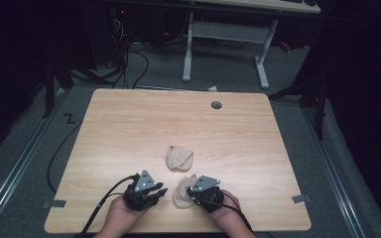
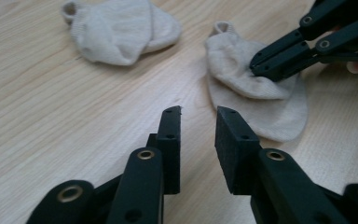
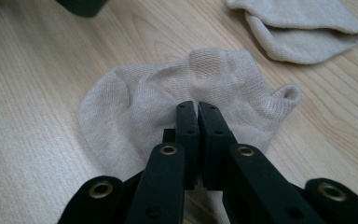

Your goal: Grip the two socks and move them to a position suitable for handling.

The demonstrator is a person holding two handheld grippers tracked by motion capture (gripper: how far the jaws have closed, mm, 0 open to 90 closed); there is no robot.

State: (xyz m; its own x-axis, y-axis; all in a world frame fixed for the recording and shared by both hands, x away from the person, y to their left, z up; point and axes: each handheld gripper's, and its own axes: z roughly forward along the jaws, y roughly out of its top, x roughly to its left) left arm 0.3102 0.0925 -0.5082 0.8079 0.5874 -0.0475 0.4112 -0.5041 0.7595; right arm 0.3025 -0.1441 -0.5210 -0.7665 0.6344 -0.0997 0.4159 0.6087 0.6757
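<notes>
Near sock (image 3: 177, 88): soft, light, limp knit, judged easily bunched; lying flat at the table's (image 1: 129, 124) near edge.
Hold: best taken at the cuff.
Right gripper (image 3: 198, 109): closed, fabric pinched.
Left gripper (image 2: 198, 123): slightly parted, nothing held.
Second sock (image 1: 179, 158): just beyond.

**Count on the table: two socks, two grippers**

Two beige socks: near sock (image 1: 182, 194) at the near edge, far sock (image 1: 179, 158) just beyond it (folded over); two grippers, left gripper (image 1: 155, 192) and right gripper (image 1: 191, 192); one wooden table (image 1: 129, 124).
</notes>
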